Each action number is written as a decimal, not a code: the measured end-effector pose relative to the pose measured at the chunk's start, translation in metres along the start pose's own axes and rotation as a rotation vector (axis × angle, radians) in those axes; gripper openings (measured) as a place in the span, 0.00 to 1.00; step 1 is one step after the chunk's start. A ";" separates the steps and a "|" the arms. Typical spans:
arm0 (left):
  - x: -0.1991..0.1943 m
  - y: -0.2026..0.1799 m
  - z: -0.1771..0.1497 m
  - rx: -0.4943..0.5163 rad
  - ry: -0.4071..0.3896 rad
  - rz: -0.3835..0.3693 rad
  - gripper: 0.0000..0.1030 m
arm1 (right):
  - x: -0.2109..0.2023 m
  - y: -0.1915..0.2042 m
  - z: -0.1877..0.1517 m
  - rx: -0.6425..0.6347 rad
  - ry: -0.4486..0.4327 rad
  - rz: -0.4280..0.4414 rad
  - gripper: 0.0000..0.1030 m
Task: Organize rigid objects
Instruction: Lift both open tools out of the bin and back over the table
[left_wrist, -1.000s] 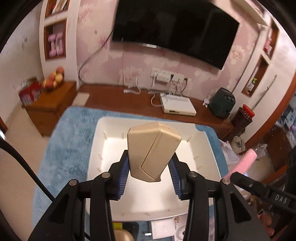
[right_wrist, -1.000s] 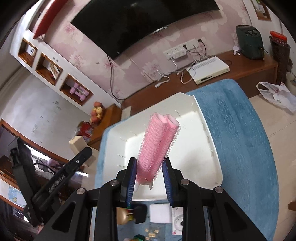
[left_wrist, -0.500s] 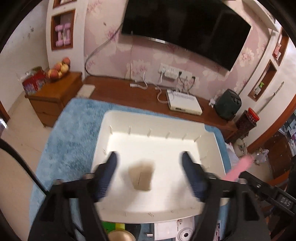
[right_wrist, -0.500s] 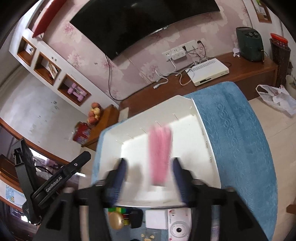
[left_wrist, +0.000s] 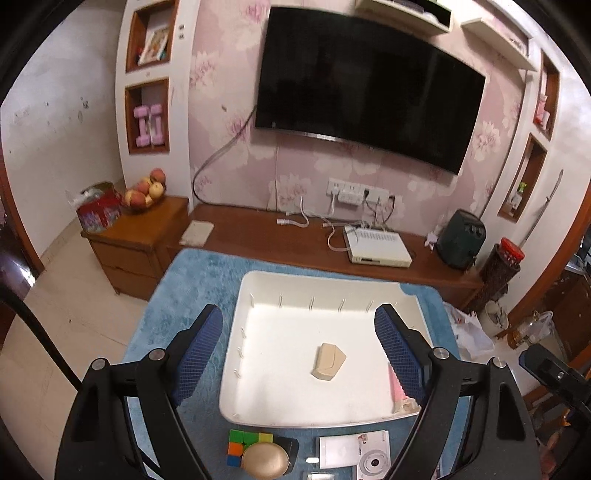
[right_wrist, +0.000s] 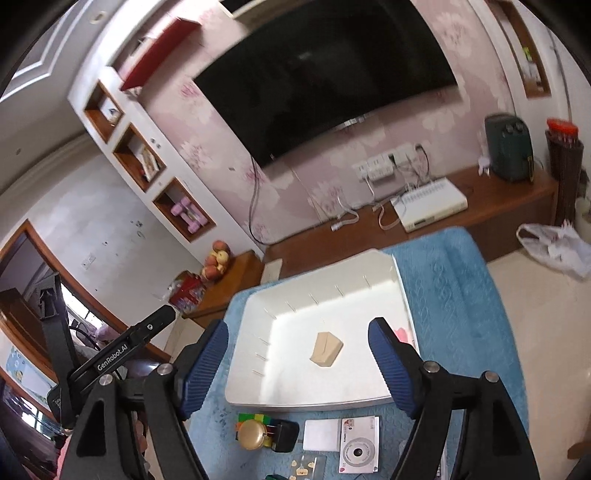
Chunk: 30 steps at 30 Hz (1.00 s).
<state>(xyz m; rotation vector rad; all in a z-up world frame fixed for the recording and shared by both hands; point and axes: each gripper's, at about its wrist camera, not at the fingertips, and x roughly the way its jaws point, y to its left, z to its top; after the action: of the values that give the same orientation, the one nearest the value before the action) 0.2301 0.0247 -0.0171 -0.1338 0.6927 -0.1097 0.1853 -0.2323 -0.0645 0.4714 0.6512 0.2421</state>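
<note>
A beige block (left_wrist: 328, 361) lies in the middle of the white tray (left_wrist: 295, 284) on the blue mat; it also shows in the right wrist view (right_wrist: 325, 349). A pink hair roller (left_wrist: 396, 387) lies along the tray's right wall, partly hidden behind a finger; in the right wrist view only its tip (right_wrist: 402, 335) shows. My left gripper (left_wrist: 301, 354) is open and empty, held above the tray. My right gripper (right_wrist: 297, 363) is open and empty, also above the tray (right_wrist: 332, 397).
In front of the tray lie a Rubik's cube (left_wrist: 242, 445), a gold egg-shaped object (left_wrist: 265, 461), a black box (right_wrist: 284, 435) and a white camera box (right_wrist: 357, 445). A wooden TV bench (left_wrist: 258, 240) with a white router stands behind the mat.
Both grippers opened and pulled back and up. The beige block dropped from the left gripper into the tray, and the pink roller dropped from the right gripper to the tray's right side.
</note>
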 end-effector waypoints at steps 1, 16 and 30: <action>-0.008 0.000 0.000 0.000 -0.014 0.000 0.84 | -0.007 0.002 -0.002 -0.010 -0.013 0.001 0.79; -0.109 0.004 -0.032 0.013 -0.173 0.044 0.91 | -0.098 0.027 -0.043 -0.110 -0.168 -0.001 0.83; -0.164 0.027 -0.081 -0.068 -0.151 0.046 0.94 | -0.154 0.042 -0.103 -0.204 -0.282 -0.080 0.90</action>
<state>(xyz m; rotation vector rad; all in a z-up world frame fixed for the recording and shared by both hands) 0.0544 0.0684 0.0198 -0.1892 0.5491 -0.0316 -0.0017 -0.2153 -0.0348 0.2752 0.3641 0.1603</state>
